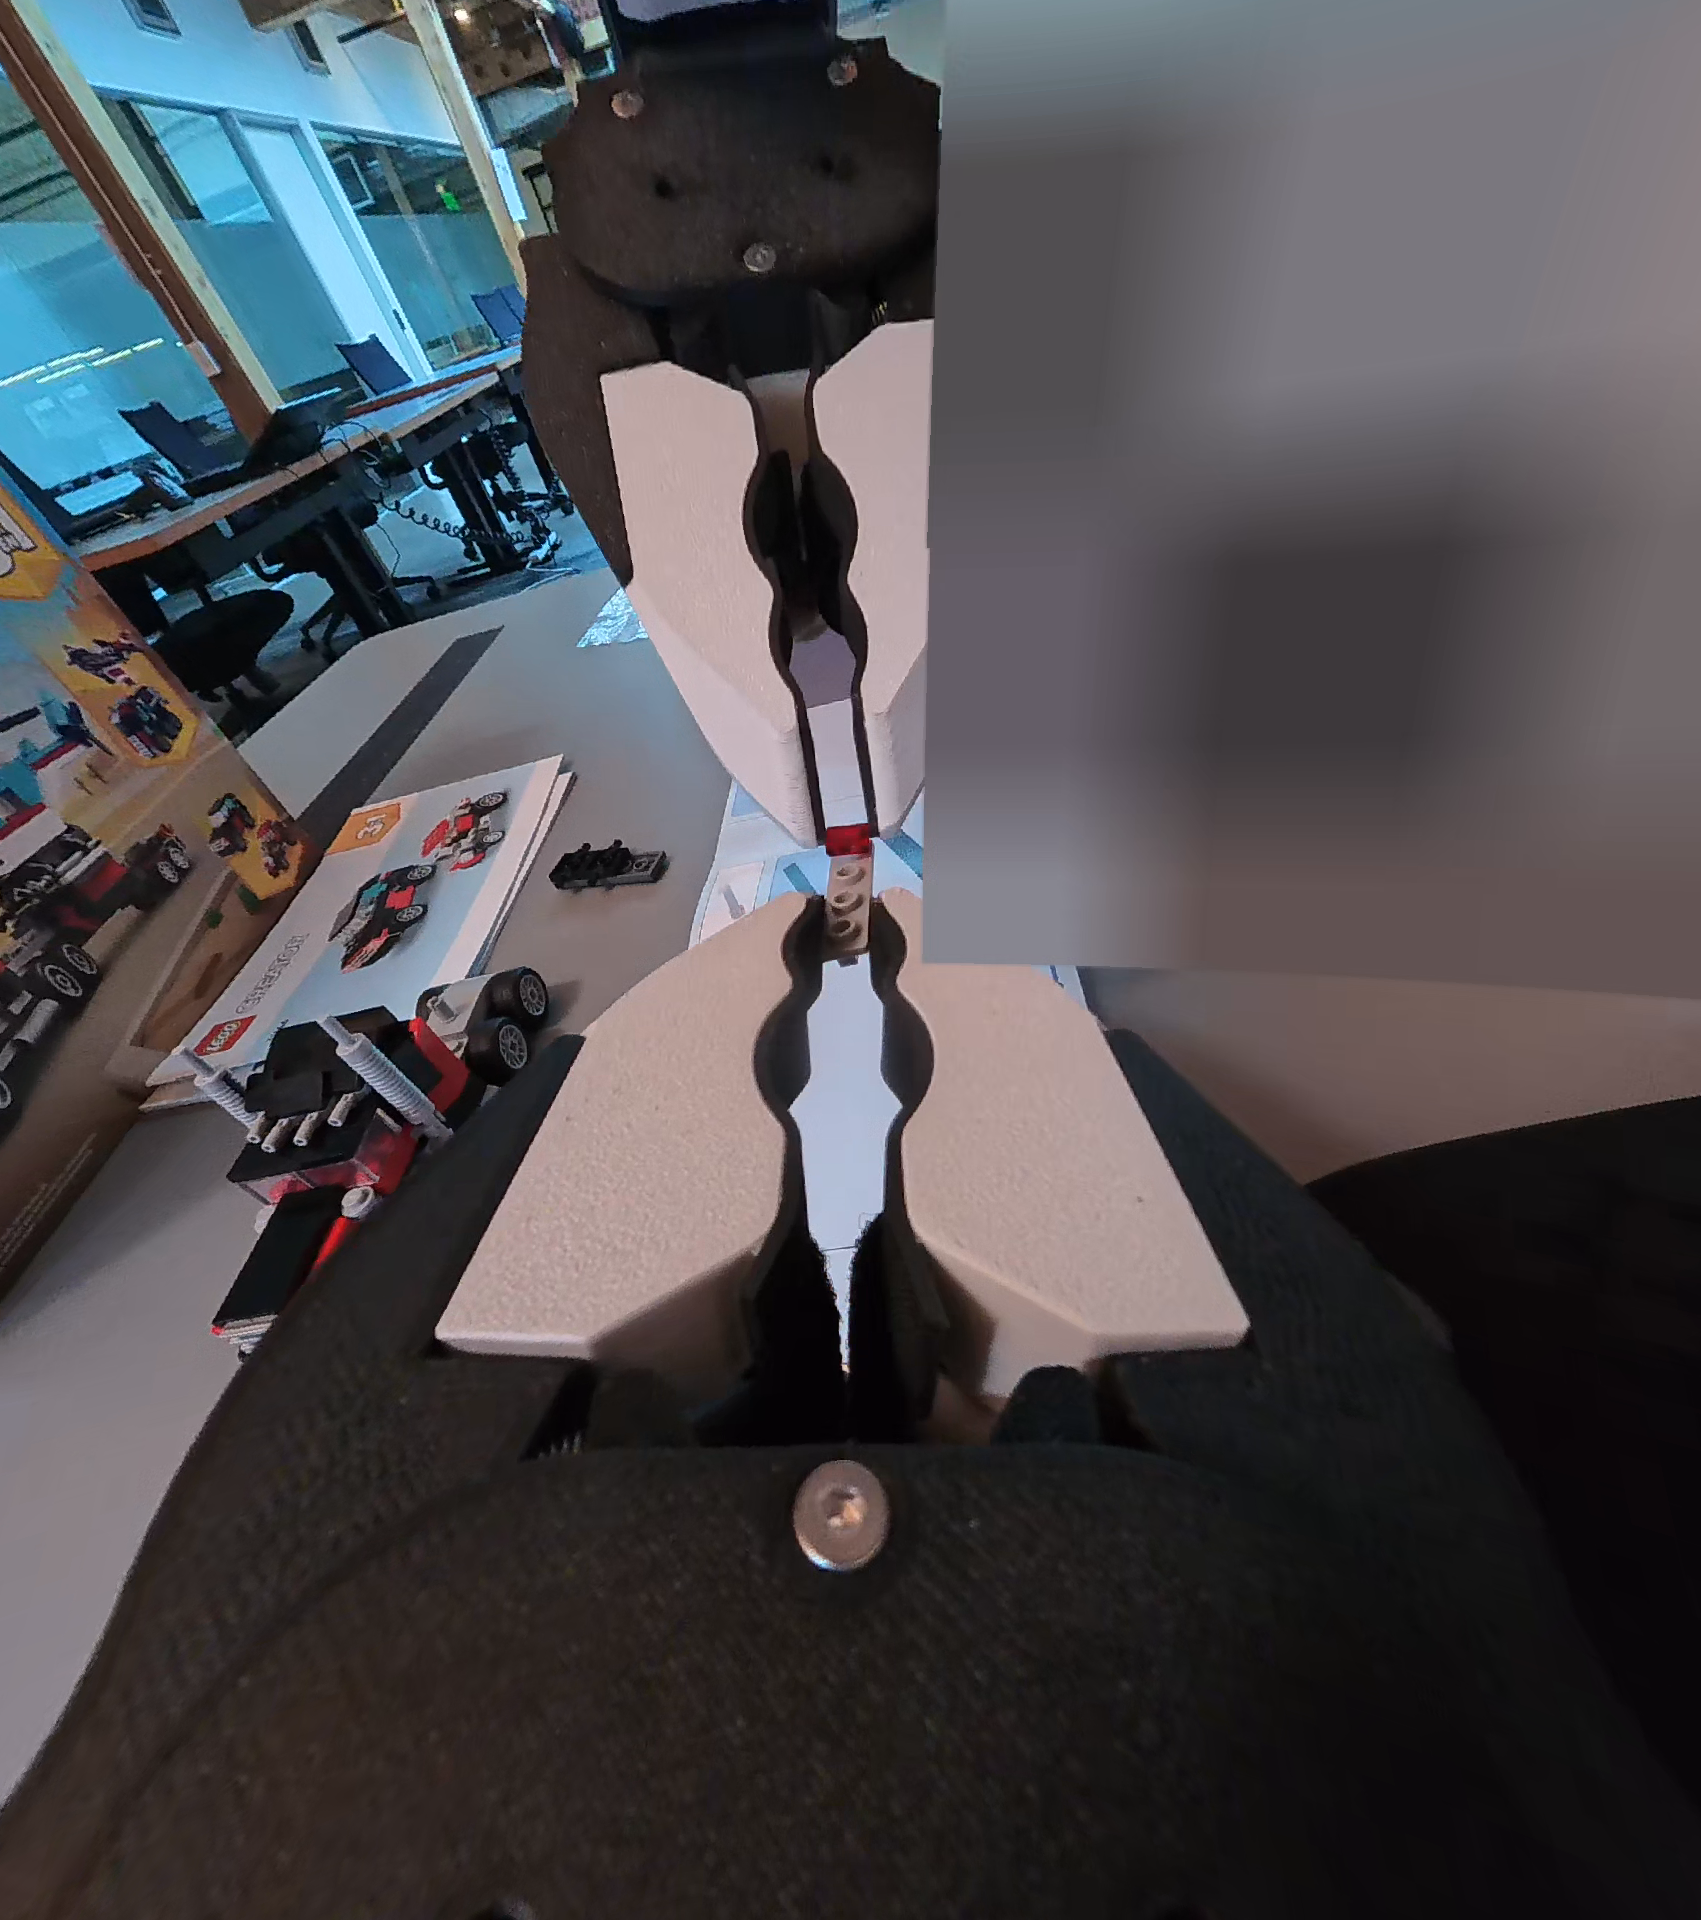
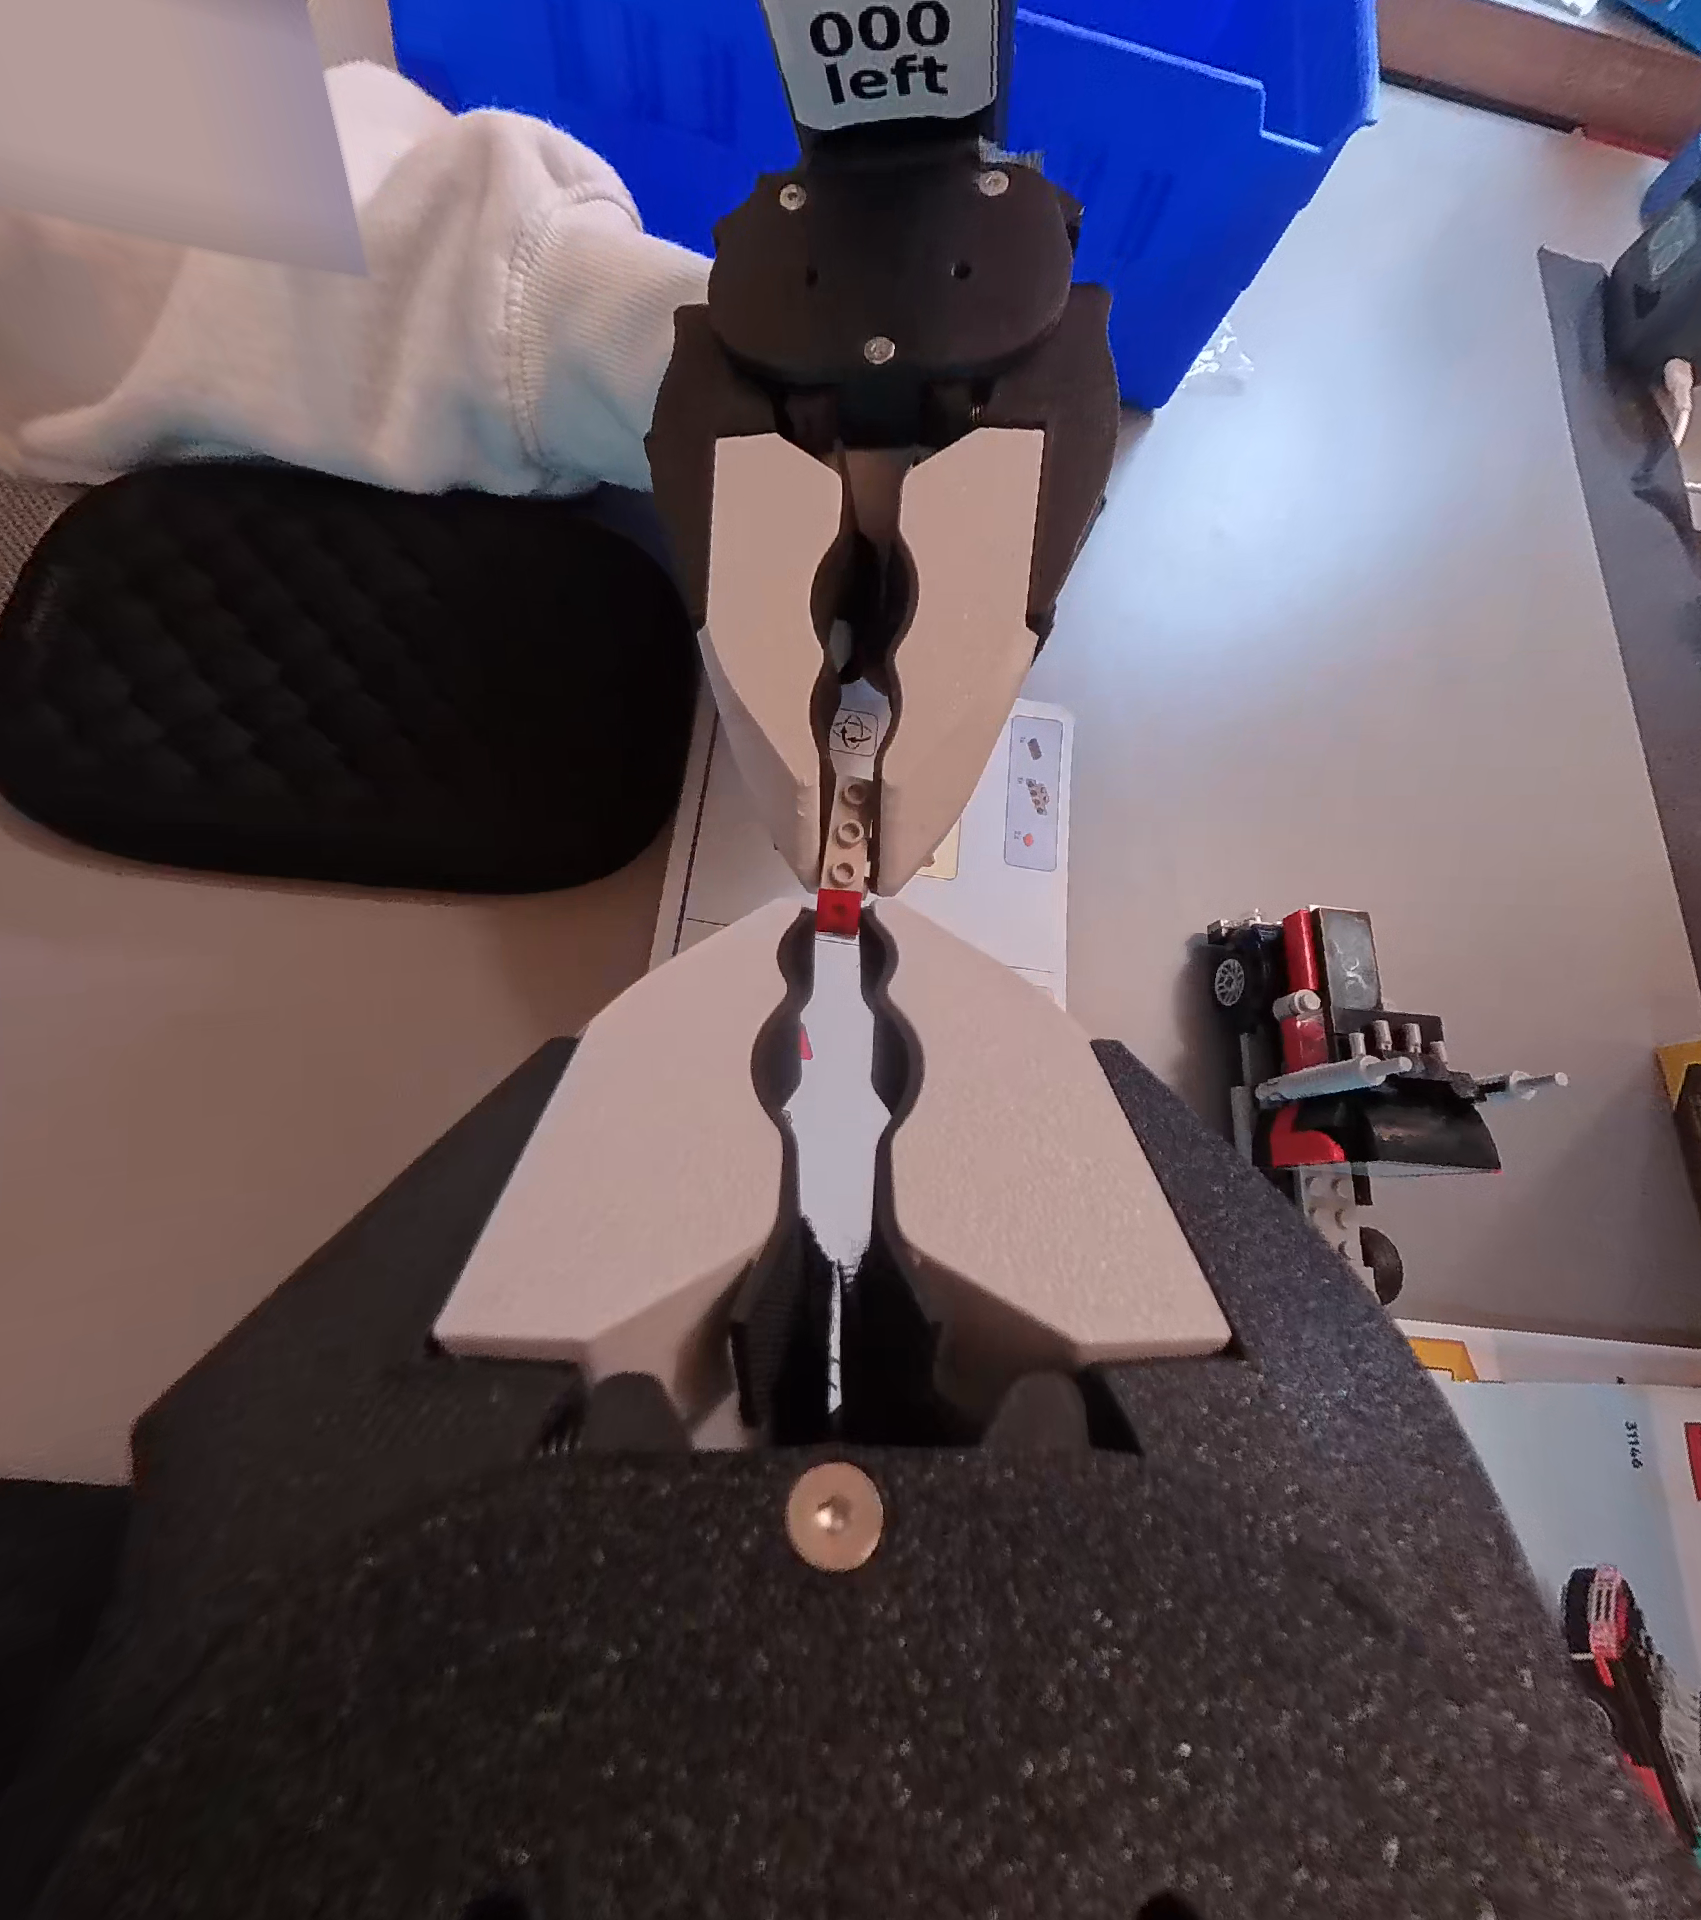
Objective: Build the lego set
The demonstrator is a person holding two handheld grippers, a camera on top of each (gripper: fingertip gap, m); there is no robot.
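Holding the grey plate [image 1: 847, 912], the left gripper [image 1: 847, 920] has its two fingers pinched almost together on the plate's near end. The right gripper [image 2: 838, 914] meets it nose to nose, squeezed tight on the small red piece [image 2: 837, 910], which touches the plate's far end. Both pieces hang in the air over the open instruction page [image 2: 1033, 790], with bare table [image 2: 1293, 644] around.

Left of the plate sits the half-built truck [image 1: 378, 1091], close to the left gripper's side. Past the truck lie a booklet [image 1: 430, 873] with printed words and pictures, and a small black piece [image 1: 609, 864]. The tall toy box [image 1: 25, 883] stands farther left and has writing too. A label with writing sits on the left gripper's handle [image 2: 882, 57]. A black padded case [image 2: 326, 675] lies near the table edge, and a blue bin [image 2: 1189, 156] stands behind.
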